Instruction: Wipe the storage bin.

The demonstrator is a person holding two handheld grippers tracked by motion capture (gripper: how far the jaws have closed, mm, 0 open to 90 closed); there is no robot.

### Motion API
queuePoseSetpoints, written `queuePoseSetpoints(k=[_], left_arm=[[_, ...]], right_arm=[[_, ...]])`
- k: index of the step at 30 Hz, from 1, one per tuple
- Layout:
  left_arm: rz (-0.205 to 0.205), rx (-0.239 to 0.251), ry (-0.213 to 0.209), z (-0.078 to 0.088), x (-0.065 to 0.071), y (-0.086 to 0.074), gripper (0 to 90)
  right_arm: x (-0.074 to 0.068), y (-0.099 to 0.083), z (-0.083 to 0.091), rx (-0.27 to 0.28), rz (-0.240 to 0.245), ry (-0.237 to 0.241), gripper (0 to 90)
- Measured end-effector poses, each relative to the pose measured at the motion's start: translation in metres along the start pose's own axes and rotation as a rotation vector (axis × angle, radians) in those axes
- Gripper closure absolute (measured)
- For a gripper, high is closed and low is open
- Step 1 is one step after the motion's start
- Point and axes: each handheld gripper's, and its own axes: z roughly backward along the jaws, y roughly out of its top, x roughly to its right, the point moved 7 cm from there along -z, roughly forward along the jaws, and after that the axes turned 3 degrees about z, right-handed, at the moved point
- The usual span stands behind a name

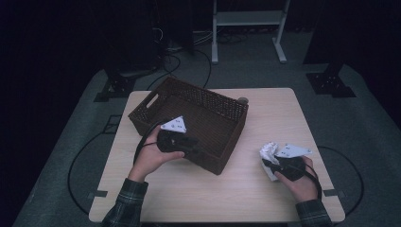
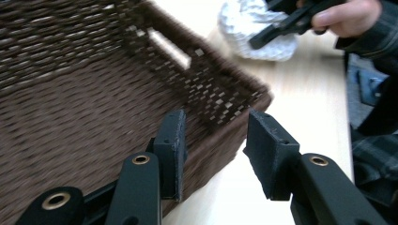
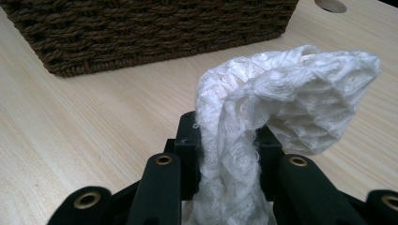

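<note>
A brown woven basket point(image 1: 208, 97) stands at the table's back left. My left gripper point(image 1: 196, 144) reaches over its near wall. In the left gripper view that gripper point(image 2: 213, 126) stands open above the basket's near corner point(image 2: 70, 117), with nothing between its jaws. At the front right my right gripper point(image 1: 267, 163) is shut on a crumpled white cloth point(image 1: 268, 151). In the right gripper view the cloth point(image 3: 300, 89) rises between the jaws point(image 3: 230, 136) and droops to the right, above the table. The left gripper view also has the cloth point(image 2: 244, 28) and the right hand point(image 2: 347, 16) farther off.
The light wooden table point(image 1: 265, 109) has bare room between the basket and the cloth. The basket's side wall point(image 3: 141, 33) lies a short way beyond the cloth. A small round hole point(image 1: 242, 100) sits in the tabletop behind the basket. A white frame point(image 1: 248, 19) stands on the floor beyond.
</note>
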Motion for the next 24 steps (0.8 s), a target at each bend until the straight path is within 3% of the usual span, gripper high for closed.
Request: queuePoseSetpoints(k=[10,20,24], left_arm=[[0.048,0.007,0.062,0.019,-0.036,-0.015,50.8],[0.072,-0.029,0.115,0.029,-0.08,-0.036,46.1],[0.073,-0.026,0.107,0.031,-0.086,-0.045,43.8]], right_arm=[[0.002,0.0,0.002,0.007,-0.009,-0.024,69.7],[0.008,-0.004,0.005,0.009,-0.023,-0.027,69.6],[0.006,-0.004,0.003,0.005,-0.016,-0.021,69.5]])
